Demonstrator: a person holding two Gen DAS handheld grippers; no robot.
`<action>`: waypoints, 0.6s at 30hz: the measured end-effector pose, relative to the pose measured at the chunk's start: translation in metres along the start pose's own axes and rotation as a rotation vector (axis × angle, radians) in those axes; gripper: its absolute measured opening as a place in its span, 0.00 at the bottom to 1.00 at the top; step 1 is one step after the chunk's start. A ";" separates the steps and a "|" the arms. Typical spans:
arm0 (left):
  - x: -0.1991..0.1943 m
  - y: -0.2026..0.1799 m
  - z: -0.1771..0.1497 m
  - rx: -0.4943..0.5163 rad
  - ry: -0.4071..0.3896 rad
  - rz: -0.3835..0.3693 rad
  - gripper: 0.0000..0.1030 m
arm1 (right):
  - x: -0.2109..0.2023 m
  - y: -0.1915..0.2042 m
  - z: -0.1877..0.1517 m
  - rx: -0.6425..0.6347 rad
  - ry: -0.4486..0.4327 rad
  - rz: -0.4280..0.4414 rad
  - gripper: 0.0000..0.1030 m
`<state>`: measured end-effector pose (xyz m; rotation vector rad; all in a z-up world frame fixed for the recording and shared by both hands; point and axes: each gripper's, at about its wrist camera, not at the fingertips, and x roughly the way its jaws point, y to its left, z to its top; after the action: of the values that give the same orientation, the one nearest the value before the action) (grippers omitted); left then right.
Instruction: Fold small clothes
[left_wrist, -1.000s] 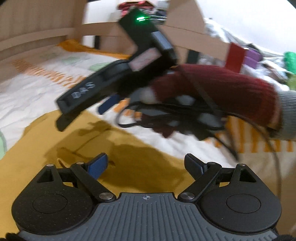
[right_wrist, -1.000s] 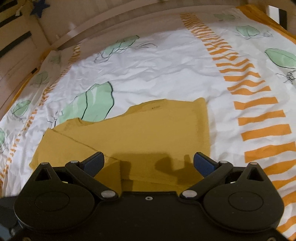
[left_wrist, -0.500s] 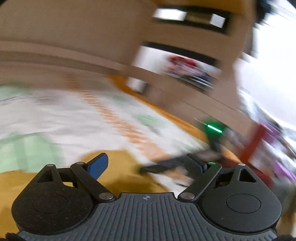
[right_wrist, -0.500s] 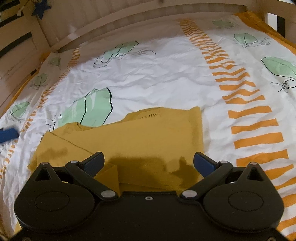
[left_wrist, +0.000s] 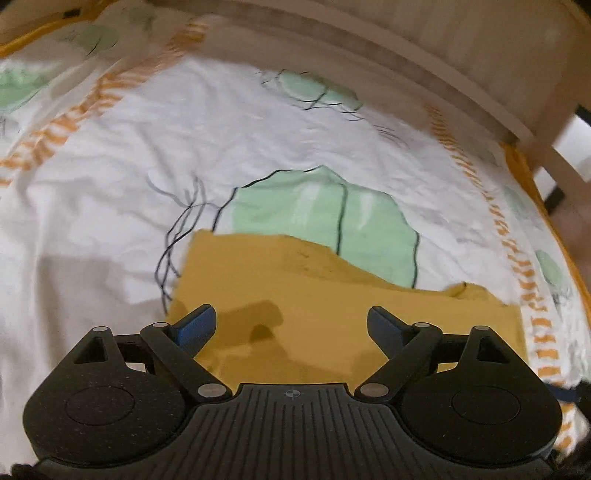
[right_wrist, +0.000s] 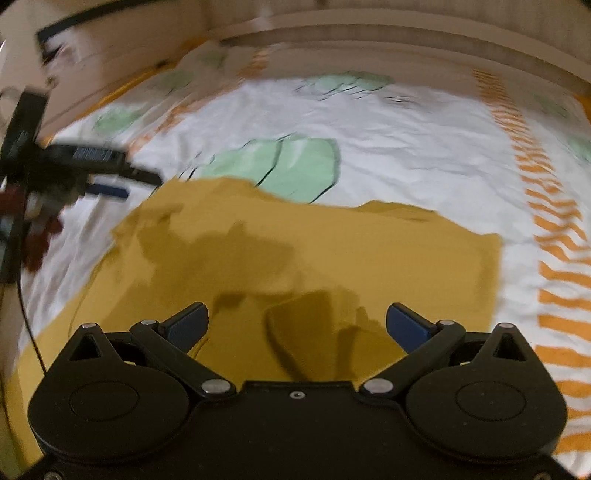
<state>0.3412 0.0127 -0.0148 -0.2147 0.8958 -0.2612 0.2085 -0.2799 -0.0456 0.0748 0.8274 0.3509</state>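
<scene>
A mustard-yellow small garment (left_wrist: 332, 302) lies flat and partly folded on the bed; it also shows in the right wrist view (right_wrist: 314, 266). My left gripper (left_wrist: 291, 325) is open and empty, hovering just above the garment's near edge. My right gripper (right_wrist: 297, 325) is open and empty over the garment's near part. In the right wrist view the left gripper (right_wrist: 107, 181) shows at the far left, blurred, beside the garment's left edge, held by a hand in a dark red glove (right_wrist: 37, 240).
The white bedsheet (left_wrist: 110, 177) has green leaf prints (left_wrist: 325, 214) and orange striped bands (right_wrist: 554, 258). A wooden bed rail (left_wrist: 424, 85) curves along the far side, also in the right wrist view (right_wrist: 406, 40).
The left gripper has swung round fast from facing the right hand to facing the garment and far rail. The right gripper has shifted right and turned a little left. Both stayed open.
</scene>
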 end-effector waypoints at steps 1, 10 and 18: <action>0.000 0.003 0.002 -0.008 -0.001 0.009 0.86 | 0.003 0.003 -0.001 -0.018 0.010 -0.002 0.99; -0.007 0.020 0.006 -0.028 -0.039 0.075 0.86 | 0.015 0.001 -0.008 -0.072 0.079 -0.082 0.24; -0.013 0.038 0.013 -0.081 -0.053 0.104 0.86 | 0.001 -0.011 0.001 -0.044 0.008 -0.117 0.08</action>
<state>0.3492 0.0538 -0.0086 -0.2481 0.8633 -0.1219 0.2129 -0.2894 -0.0477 -0.0159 0.8280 0.2588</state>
